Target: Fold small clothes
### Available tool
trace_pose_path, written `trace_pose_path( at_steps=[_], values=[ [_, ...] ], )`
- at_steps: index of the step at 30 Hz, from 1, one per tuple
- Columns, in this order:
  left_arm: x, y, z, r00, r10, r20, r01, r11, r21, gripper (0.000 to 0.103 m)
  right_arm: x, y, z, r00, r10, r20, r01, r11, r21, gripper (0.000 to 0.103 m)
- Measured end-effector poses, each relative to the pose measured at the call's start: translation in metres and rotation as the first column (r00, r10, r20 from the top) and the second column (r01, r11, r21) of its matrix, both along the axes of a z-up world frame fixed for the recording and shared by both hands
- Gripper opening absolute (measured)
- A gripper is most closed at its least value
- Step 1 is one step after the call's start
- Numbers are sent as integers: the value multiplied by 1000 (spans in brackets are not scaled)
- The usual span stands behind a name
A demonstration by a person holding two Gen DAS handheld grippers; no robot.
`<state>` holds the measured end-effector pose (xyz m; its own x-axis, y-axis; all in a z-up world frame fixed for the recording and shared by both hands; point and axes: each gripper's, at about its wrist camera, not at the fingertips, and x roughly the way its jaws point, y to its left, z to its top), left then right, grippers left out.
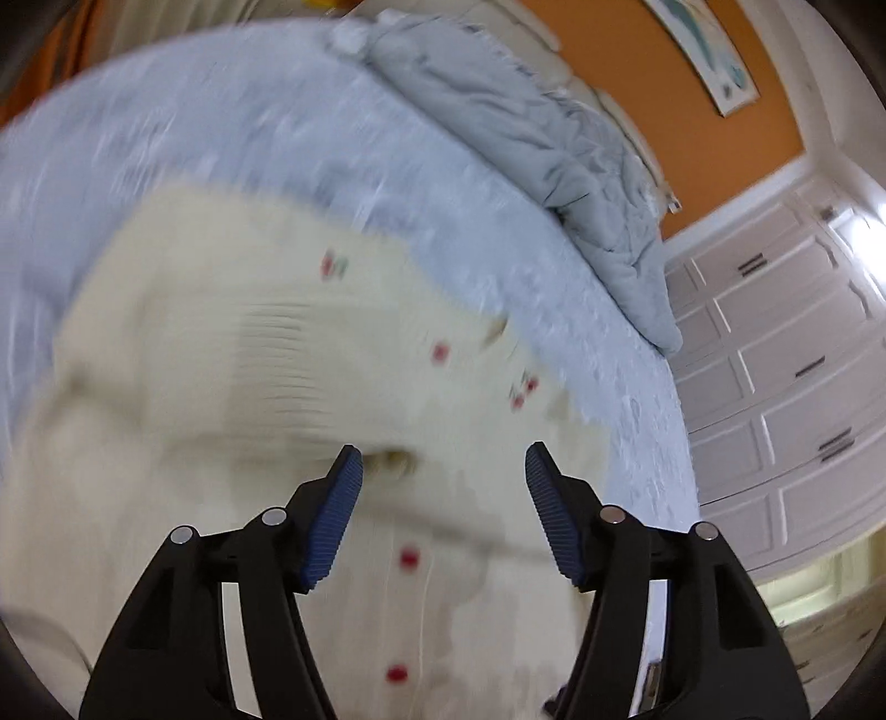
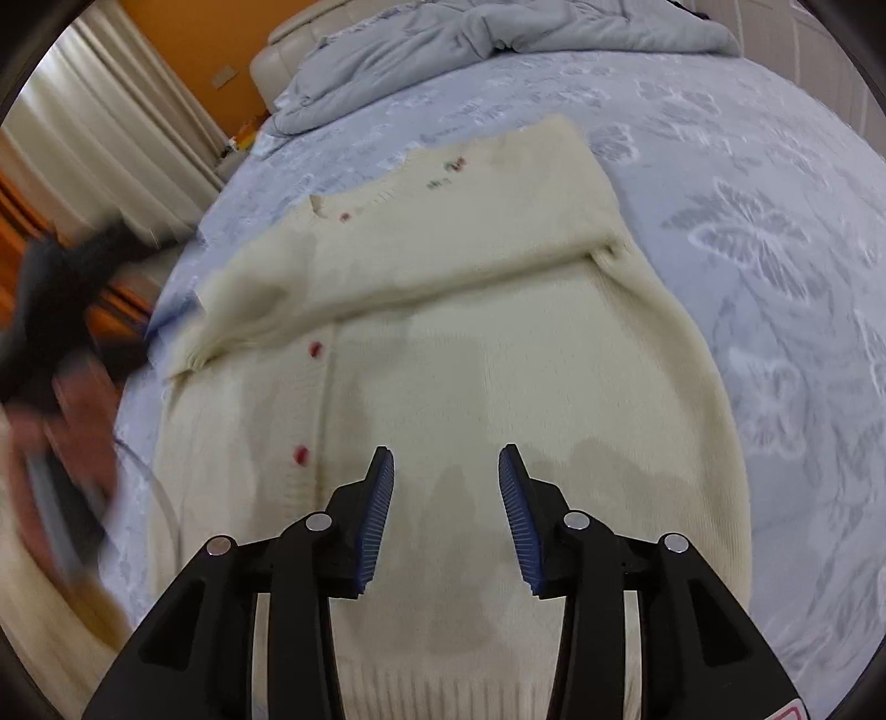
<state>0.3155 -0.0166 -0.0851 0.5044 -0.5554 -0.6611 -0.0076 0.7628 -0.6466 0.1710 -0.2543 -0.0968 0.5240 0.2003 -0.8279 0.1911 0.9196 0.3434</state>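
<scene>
A cream knit cardigan (image 2: 470, 360) with red buttons lies flat on a pale blue bedspread (image 2: 775, 221). One sleeve (image 2: 421, 249) is folded across its chest. My right gripper (image 2: 446, 471) is open and empty, just above the cardigan's lower body near the ribbed hem. My left gripper (image 1: 443, 471) is open and empty above the same cardigan (image 1: 249, 360), near the button line; this view is motion-blurred. The left gripper also shows in the right wrist view (image 2: 50, 310) as a dark blur with a hand at the bed's left edge.
A crumpled grey duvet (image 2: 470, 33) lies at the far end of the bed (image 1: 526, 138). White wardrobe doors (image 1: 786, 343) stand right of the bed. Orange wall and cream curtains (image 2: 111, 133) stand beyond the bed's left side.
</scene>
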Motion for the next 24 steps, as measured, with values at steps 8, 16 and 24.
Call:
trace_pose_path(
  at_steps=[8, 16, 24],
  values=[
    [-30, 104, -40, 937, 307, -163, -340, 908, -244, 85, 94, 32, 13, 989, 131, 71, -134, 990, 43, 58],
    [4, 162, -75, 829, 450, -332, -539, 802, -257, 84, 160, 195, 2, 797, 604, -21, -541, 697, -471, 59],
    [22, 155, -87, 820, 468, -329, -532, 835, -141, 80, 206, 132, 11, 933, 343, 111, -340, 939, -48, 9]
  ],
)
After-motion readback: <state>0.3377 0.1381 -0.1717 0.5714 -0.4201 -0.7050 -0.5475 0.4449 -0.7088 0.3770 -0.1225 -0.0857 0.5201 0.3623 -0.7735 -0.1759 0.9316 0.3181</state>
